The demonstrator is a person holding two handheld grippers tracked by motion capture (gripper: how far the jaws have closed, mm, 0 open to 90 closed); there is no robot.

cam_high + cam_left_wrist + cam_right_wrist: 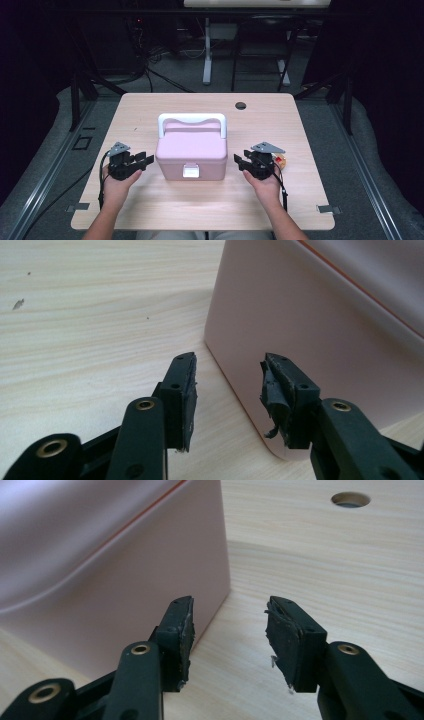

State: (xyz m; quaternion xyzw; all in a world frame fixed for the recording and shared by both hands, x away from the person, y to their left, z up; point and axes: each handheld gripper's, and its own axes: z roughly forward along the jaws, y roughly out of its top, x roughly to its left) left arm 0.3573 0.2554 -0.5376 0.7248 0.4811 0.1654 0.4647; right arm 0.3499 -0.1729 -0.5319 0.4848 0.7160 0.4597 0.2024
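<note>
The person's two hands, nearest the camera, each carry a black two-jaw tool: the left tool (pixel 143 161) and right tool (pixel 241 161) both stand partly open with nothing between the jaws. Between them, just off each tool's tips, sits the pink plastic lidded box (pixel 191 154) with its white handle (pixel 192 120) folded back and white front latch (pixel 190 170) apparently shut. On the pale wooden tabletop (pixel 200 205), the box seems unopened and ungripped; everything remains to do.

Light wood table (pixel 150 210), cable hole (pixel 240 105); grey floor (pixel 170 75), white desk legs (pixel 207 55) behind, dark surroundings.
</note>
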